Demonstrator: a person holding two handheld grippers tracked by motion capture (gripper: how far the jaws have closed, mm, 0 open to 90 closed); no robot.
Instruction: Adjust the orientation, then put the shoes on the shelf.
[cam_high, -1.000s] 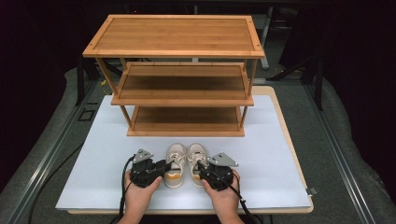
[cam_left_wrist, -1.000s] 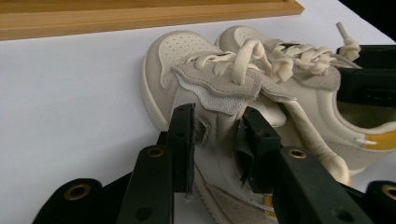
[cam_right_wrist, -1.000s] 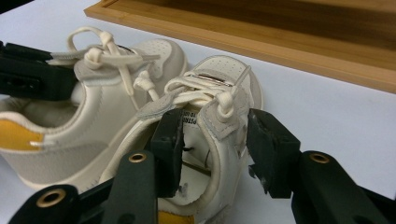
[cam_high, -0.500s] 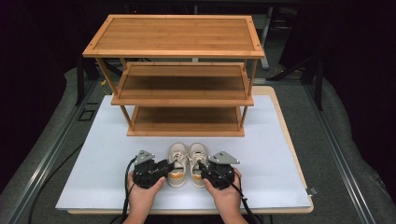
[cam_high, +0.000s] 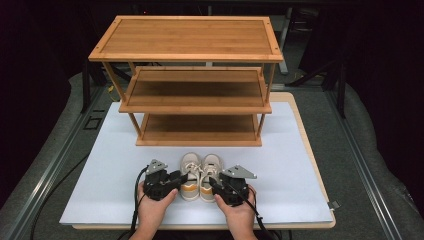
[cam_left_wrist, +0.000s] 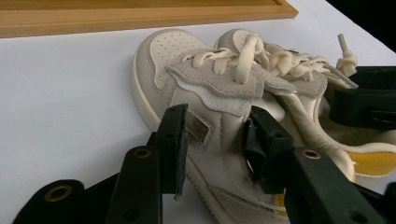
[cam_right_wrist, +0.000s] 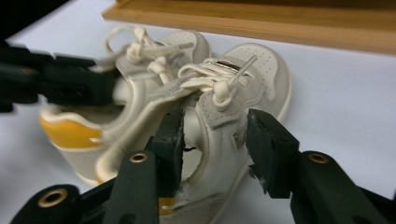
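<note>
A pair of small cream shoes with yellow heel linings stands on the white mat, toes towards the rack. The left shoe (cam_high: 190, 167) (cam_left_wrist: 177, 56) has my left gripper (cam_high: 181, 177) (cam_left_wrist: 215, 135) shut on its outer side wall, one jaw outside and one inside the opening. The right shoe (cam_high: 211, 167) (cam_right_wrist: 261, 70) is held the same way by my right gripper (cam_high: 212, 181) (cam_right_wrist: 215, 135). Both shoes rest on the mat. Laces lie loose over the tongues.
A three-tier wooden shoe rack (cam_high: 195, 45) stands just beyond the shoes, its bottom shelf (cam_high: 200, 125) bare. The white mat (cam_high: 100, 170) covers a wooden table with room at both sides. Cables trail from both grippers off the near edge.
Both hands have slid slightly towards the near edge, staying at the shoes' heels. The shoes and rack have not moved.
</note>
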